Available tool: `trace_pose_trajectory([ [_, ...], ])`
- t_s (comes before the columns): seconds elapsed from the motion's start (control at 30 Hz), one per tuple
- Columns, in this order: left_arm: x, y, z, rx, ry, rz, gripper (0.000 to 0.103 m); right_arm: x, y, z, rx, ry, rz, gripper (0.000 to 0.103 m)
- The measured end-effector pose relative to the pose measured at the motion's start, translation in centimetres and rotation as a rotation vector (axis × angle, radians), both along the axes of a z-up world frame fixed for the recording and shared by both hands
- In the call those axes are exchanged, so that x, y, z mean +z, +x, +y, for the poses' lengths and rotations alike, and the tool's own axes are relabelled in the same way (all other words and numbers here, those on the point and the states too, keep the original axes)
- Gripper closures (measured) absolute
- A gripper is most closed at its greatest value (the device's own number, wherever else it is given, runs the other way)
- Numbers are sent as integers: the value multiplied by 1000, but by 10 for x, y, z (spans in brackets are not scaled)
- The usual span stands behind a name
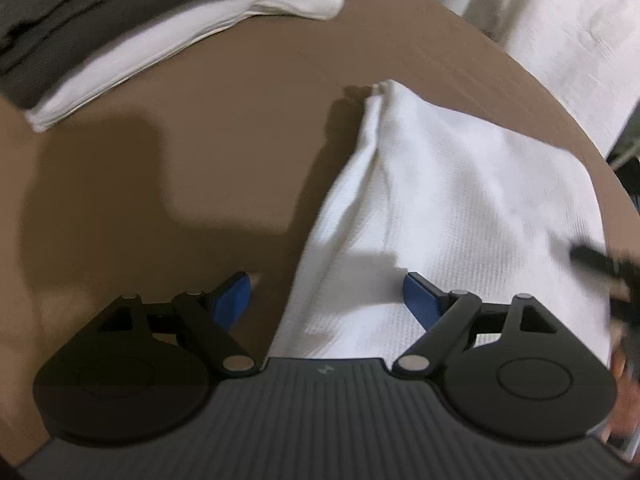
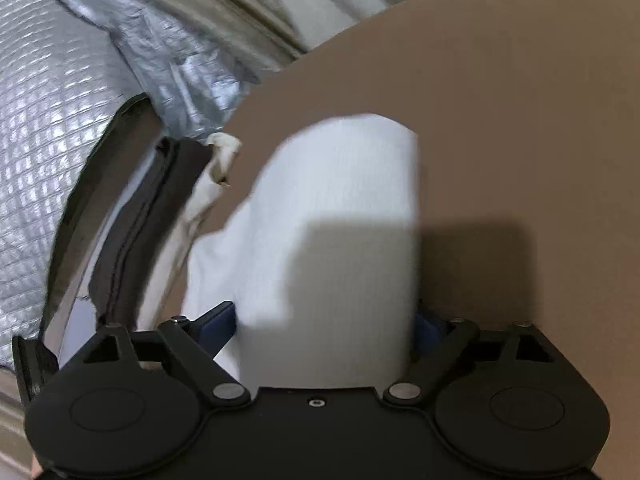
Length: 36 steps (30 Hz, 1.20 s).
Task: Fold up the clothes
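Note:
A white waffle-weave cloth [image 1: 452,200] lies folded on the brown table [image 1: 224,132], creased along its left side. My left gripper [image 1: 328,296] hovers open over the cloth's near left edge, with one blue pad [image 1: 236,296] above bare table and the other above fabric. In the right wrist view the same cloth [image 2: 340,208] runs forward between the wide-spread fingers of my right gripper [image 2: 324,326], which is open and straddles it. Blurred, the right gripper [image 1: 600,264] also shows at the cloth's right edge in the left wrist view.
A stack of folded clothes [image 1: 120,44], dark grey on white, sits at the table's far left; it shows as the stack [image 2: 132,220] by the table edge. White fabric [image 1: 560,20] hangs beyond the table. Silver quilted sheeting [image 2: 48,100] lies past the edge.

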<state>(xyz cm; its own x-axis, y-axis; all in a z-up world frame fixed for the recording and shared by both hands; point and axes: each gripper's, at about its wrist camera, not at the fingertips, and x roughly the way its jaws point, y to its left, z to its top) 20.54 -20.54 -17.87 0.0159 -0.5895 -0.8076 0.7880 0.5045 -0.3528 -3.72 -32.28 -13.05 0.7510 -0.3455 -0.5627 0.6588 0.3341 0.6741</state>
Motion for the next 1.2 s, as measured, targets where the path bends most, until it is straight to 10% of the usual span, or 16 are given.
trace_pose_trajectory([
  [0.1, 3, -4, -1, -31, -67, 16, 24, 38, 12, 2, 48, -193, 79, 79],
  [0.33, 23, -31, -14, -73, -223, -62, 27, 95, -33, 17, -197, -508, 262, 77],
  [0.4, 27, -38, -20, -80, -256, -70, 25, 75, -63, -5, -263, -359, 291, 64],
  [0.53, -2, -34, -36, -92, -206, 187, 23, 29, -128, -37, -340, -29, 154, 45],
  [0.67, -31, -32, -48, -84, -105, 385, 23, 30, -159, -40, -309, -16, 51, 37],
  [0.97, -52, -40, -49, -3, -94, 522, 0, 6, -184, -61, -289, 36, -75, 21],
  [1.03, -52, -39, -50, -1, -158, 544, 14, -4, -183, -67, -300, 49, -112, 21],
  [1.07, -48, -42, -52, -19, -180, 514, 66, -8, -180, -70, -301, 48, -140, 21],
  [1.1, -42, -48, -55, -45, -190, 458, 91, -11, -177, -71, -299, 40, -154, 23],
  [1.2, -16, -69, -59, -129, -243, 249, 92, 0, -167, -66, -289, -116, -113, 77],
])
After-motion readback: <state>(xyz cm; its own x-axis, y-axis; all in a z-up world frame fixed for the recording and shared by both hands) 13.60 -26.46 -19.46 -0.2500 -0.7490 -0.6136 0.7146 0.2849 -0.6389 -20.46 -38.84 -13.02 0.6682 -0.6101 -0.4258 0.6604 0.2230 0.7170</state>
